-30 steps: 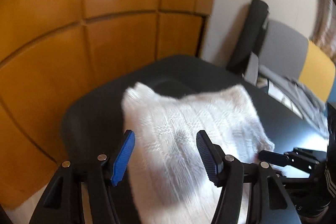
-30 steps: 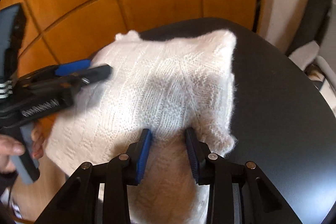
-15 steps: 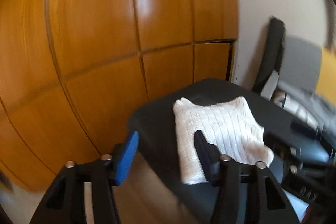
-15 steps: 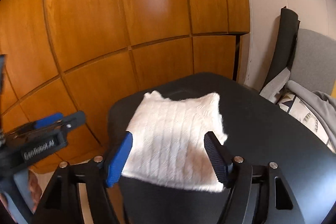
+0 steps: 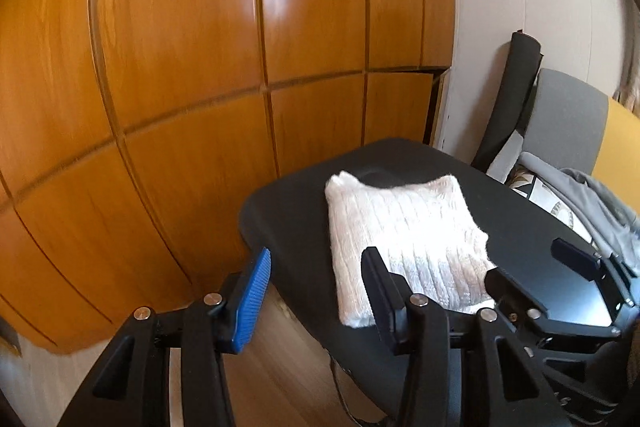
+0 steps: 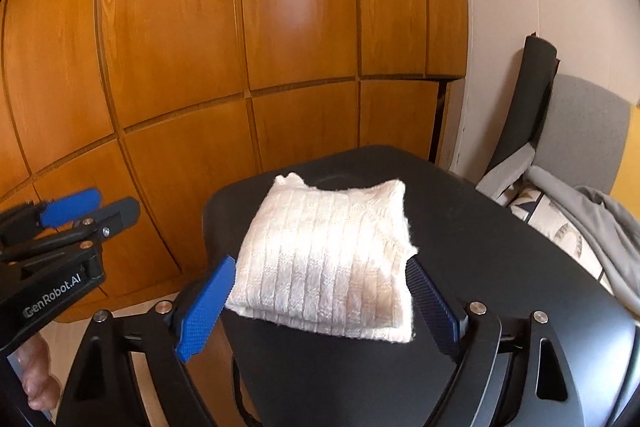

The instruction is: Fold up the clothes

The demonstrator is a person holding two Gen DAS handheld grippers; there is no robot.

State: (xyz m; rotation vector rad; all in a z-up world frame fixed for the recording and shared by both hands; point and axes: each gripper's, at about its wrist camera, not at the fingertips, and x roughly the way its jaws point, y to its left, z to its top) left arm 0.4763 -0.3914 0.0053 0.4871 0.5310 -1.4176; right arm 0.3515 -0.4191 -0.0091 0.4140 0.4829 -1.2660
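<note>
A white knit sweater (image 5: 404, 239) (image 6: 332, 255) lies folded into a thick square on the black table (image 5: 288, 227) (image 6: 480, 259), near its left end. My left gripper (image 5: 316, 291) (image 6: 96, 209) hovers open off the table's left edge, with nothing between its fingers. My right gripper (image 6: 318, 303) (image 5: 538, 269) is held back above the sweater's near edge. Its jaws are opening, and the pads stand wide of the fabric without pressing on it.
Orange wooden cabinet doors (image 5: 200, 67) fill the wall behind the table. To the right stands a grey chair (image 6: 584, 131) with a grey garment (image 6: 608, 227) and a patterned cushion (image 6: 560, 223). A black roll (image 5: 516, 99) leans against the white wall. Wooden floor (image 5: 280, 387) shows below.
Both grippers have drawn back and up from the sweater. The right jaws, earlier closed on its near edge, have let go and widened. The left jaws narrowed slightly.
</note>
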